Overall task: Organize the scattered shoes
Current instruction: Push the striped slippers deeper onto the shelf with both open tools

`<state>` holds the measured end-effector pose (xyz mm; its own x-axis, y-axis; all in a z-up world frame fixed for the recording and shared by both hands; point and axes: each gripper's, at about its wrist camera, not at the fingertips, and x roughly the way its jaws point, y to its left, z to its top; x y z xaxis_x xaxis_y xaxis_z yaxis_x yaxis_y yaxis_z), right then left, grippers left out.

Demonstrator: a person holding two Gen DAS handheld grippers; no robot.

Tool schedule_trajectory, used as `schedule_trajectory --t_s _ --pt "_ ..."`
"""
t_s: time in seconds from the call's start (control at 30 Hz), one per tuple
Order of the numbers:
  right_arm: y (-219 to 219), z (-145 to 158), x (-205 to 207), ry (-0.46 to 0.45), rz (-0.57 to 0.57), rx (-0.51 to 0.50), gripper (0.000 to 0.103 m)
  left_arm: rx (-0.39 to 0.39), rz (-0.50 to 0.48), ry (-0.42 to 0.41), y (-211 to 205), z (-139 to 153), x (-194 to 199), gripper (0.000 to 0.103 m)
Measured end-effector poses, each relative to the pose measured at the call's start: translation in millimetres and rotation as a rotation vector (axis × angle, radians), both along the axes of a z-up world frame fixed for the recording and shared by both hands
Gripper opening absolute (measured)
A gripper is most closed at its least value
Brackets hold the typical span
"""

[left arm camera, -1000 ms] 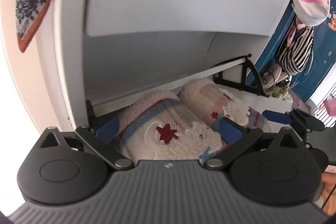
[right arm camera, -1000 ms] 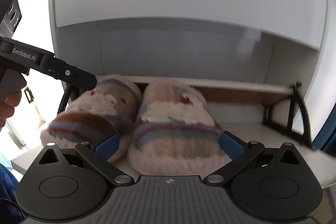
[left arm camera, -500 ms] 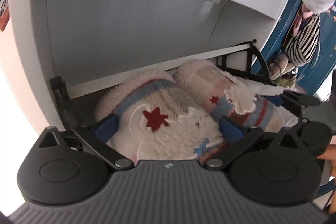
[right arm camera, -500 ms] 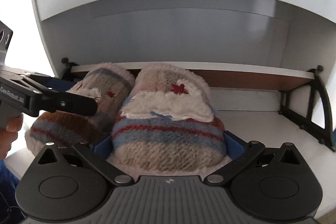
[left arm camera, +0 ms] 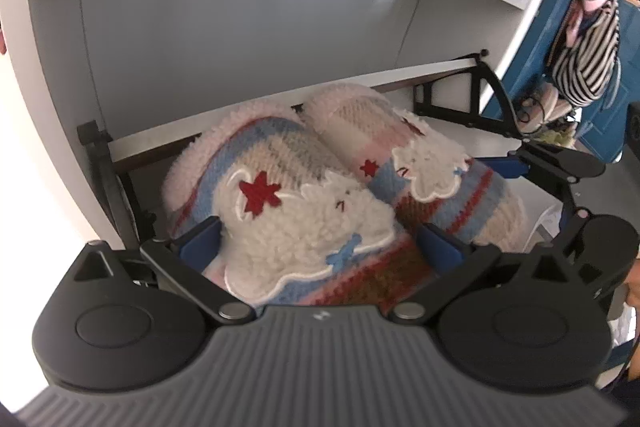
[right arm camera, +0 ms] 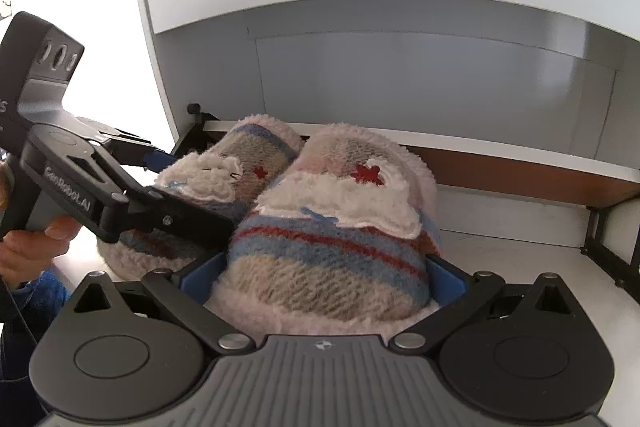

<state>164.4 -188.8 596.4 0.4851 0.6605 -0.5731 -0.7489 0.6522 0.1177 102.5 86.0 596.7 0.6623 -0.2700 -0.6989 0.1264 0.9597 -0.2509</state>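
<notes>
Two fluffy striped slippers with red stars and white cloud patches lie side by side in the open compartment of a white shoe cabinet (right arm camera: 360,7). My left gripper (left arm camera: 320,247) is shut on the left slipper (left arm camera: 288,211), its blue pads pressing both sides. My right gripper (right arm camera: 320,275) is shut on the right slipper (right arm camera: 332,235) in the same way. In the right wrist view, the left gripper (right arm camera: 188,187) reaches in from the left around the left slipper (right arm camera: 248,151). The right slipper (left arm camera: 420,163) touches its mate in the left wrist view.
Black hinge brackets (left arm camera: 496,95) stand at both ends of the compartment, and a brown-edged ledge (right arm camera: 520,171) runs along its back. White shelf surface (right arm camera: 520,251) lies right of the slippers. Hanging clothes and a striped bag (left arm camera: 584,67) sit by a blue door. A hand (right arm camera: 28,247) holds the left gripper.
Both grippers have drawn back and tilted down, with the slippers still held. More of the compartment's inside shows, and the slippers sit lower and nearer in both views.
</notes>
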Motion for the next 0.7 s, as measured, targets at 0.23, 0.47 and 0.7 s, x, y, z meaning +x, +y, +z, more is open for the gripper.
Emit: schedule_trajectory --t_s 0.23,0.47,0.7 --pt "3 -5 -8 -0.039 -0.067 0.011 0.103 -0.114 0.044 0.003 25 10 5 0.103" --pt "3 -2 -20 -0.052 -0.205 0.005 0.103 -0.091 0.021 -0.039 23 16 0 0.103" --pt "16 3 0 0.009 -0.212 -0.087 0.103 -0.1 0.014 -0.061 26 24 -3 0.103"
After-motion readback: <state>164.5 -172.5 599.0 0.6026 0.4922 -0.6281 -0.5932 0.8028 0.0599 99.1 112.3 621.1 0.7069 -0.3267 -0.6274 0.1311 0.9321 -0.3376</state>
